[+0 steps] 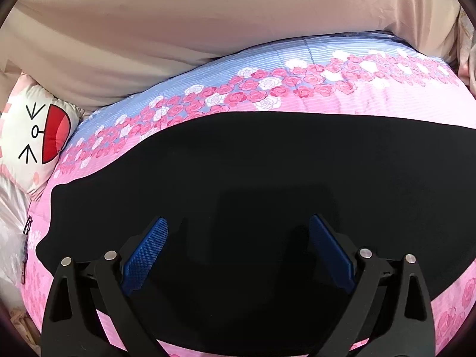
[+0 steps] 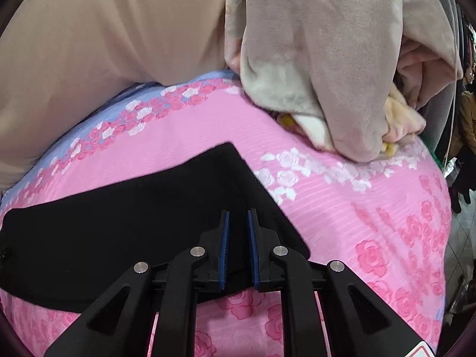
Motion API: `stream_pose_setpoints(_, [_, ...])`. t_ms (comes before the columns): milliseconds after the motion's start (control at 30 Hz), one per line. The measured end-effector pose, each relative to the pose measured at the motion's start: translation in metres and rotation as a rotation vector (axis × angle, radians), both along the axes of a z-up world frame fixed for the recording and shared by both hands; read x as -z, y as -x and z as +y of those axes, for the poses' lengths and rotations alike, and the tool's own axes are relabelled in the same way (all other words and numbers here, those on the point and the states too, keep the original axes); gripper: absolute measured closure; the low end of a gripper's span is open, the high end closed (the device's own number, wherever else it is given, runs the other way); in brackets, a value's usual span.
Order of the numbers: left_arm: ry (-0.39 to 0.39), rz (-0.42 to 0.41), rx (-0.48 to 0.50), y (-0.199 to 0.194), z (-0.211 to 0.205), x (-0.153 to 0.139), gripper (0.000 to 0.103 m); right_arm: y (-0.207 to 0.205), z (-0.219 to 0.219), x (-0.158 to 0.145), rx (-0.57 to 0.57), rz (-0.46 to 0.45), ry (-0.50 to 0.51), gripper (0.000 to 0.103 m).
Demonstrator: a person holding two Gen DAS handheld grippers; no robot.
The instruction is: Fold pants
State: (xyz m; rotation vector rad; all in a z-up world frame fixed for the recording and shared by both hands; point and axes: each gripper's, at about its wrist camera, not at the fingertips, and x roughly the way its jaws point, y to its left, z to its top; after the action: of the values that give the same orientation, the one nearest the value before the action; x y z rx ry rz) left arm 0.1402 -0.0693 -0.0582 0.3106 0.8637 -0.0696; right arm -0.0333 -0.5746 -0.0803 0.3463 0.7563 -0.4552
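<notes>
Black pants (image 1: 253, 172) lie flat across a pink rose-print quilt (image 1: 342, 101) on a bed. My left gripper (image 1: 238, 226) is open wide, its blue pads (image 1: 148, 253) just above the cloth near its front edge, holding nothing. In the right wrist view the pants (image 2: 134, 214) end in a square corner at the right. My right gripper (image 2: 238, 217) hovers over that end with its blue pads (image 2: 224, 247) nearly together; a narrow gap shows between them. I cannot see cloth pinched in it.
A beige sheet (image 1: 178, 29) covers the back wall side. A cartoon-face pillow (image 1: 38, 136) lies at the left. A heap of grey-beige plush blankets (image 2: 327, 68) sits at the quilt's far right. The bed's edge drops off at the right (image 2: 455, 253).
</notes>
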Motion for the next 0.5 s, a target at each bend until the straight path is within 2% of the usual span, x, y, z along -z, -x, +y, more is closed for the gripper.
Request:
stream_pose_setpoints(300, [-0.007, 0.003, -0.005, 0.0005, -0.0027, 0.0033, 0.009, 0.007, 0.0058, -0.0053, 0.004, -0.039, -0.006, 0.091])
stream_pose_setpoints(433, [-0.012, 0.003, 0.004, 0.0004, -0.0042, 0.0032, 0.009, 0.0014, 0.0034, 0.0021, 0.004, 0.0, -0.025, 0.089])
stream_pose_setpoints(500, [-0.01, -0.001, -0.002, 0.0001, -0.0033, 0.0018, 0.009, 0.0032, -0.0002, 0.0028, 0.014, -0.001, -0.036, 0.094])
